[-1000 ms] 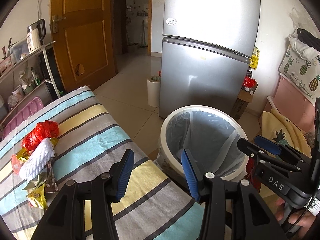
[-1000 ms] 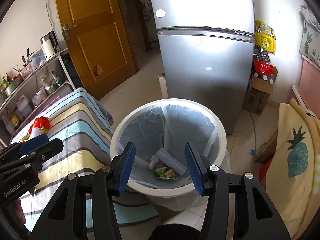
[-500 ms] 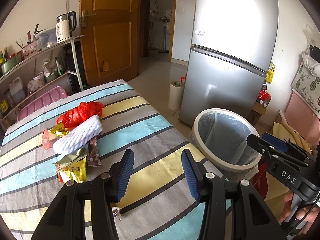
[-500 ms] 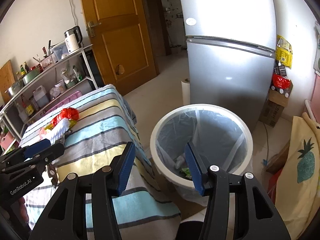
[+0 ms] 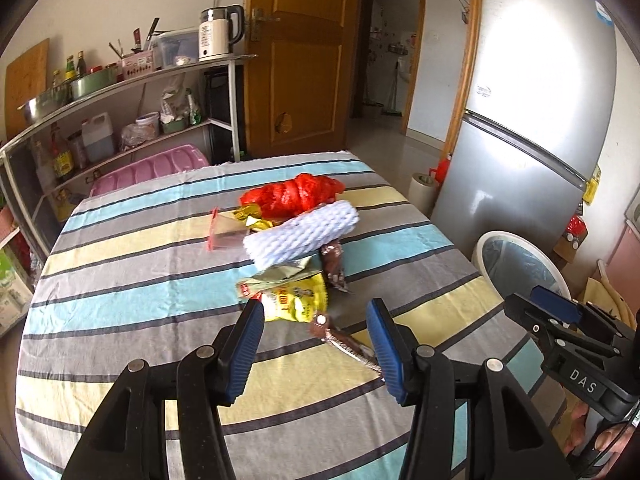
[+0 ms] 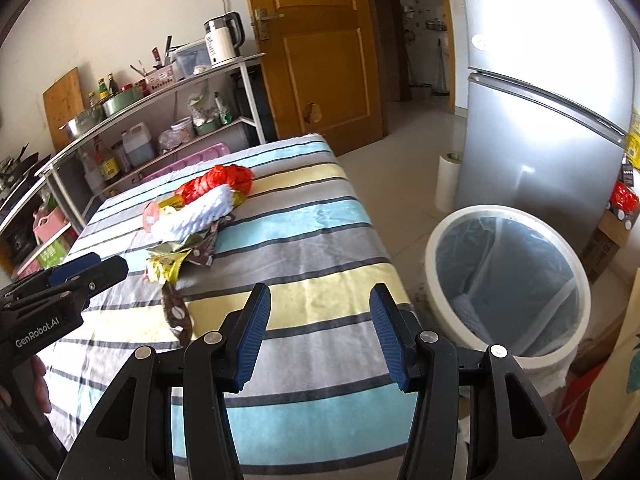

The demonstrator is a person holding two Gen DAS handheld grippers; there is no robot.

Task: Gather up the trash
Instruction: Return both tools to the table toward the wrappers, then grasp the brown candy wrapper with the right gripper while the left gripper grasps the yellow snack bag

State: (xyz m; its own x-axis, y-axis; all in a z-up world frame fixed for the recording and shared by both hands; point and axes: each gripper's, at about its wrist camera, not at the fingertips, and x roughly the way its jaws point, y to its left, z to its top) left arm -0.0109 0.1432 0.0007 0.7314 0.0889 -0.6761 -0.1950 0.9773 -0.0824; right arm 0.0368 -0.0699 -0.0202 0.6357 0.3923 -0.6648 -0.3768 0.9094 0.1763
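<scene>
Item: trash heap, lying mid-tabletop (image 5: 120,248) — red net bag (image 5: 294,196), white foam sleeve (image 5: 300,236), yellow snack packet (image 5: 296,300), brown wrapper (image 5: 340,340) nearest us.

Item: left claw (image 5: 316,344), which we are holding spread apart and empty, straddling the brown wrapper, likely because it is the closest piece.

Item: right claw (image 6: 320,332), likewise gaping and empty, which we are keeping over the tabletop edge beside the lined bin (image 6: 508,280), standing on the floor within easy reach for drops.
</scene>
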